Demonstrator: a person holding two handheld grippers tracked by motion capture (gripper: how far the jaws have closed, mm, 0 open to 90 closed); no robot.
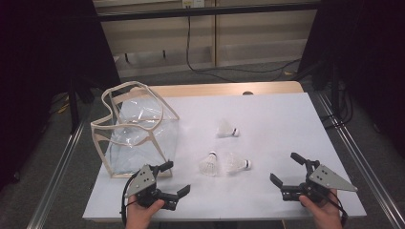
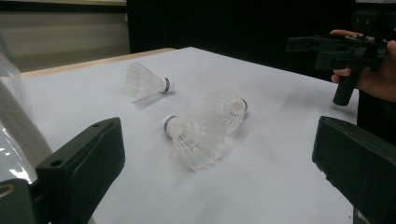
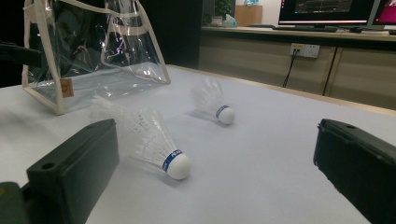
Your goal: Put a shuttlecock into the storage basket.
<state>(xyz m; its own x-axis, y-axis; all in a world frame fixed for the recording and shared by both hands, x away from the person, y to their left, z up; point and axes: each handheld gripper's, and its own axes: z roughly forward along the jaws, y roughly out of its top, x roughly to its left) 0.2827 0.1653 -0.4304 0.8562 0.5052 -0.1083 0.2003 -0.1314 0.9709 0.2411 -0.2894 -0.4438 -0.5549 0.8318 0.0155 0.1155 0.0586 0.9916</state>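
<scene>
High view: 3 shuttlecocks lie on the white table, a pair near the front and one farther back, right of the clear bag. The left gripper and right gripper hover with jaws wide apart, holding nothing. A hard pinch could crush the feathers, or a nudge could roll a shuttlecock away.

Dim room, dark surround; soft overhead light on white table top. Faint shadows under shuttlecocks. Glare on clear bag. Near jaws blurred.
</scene>
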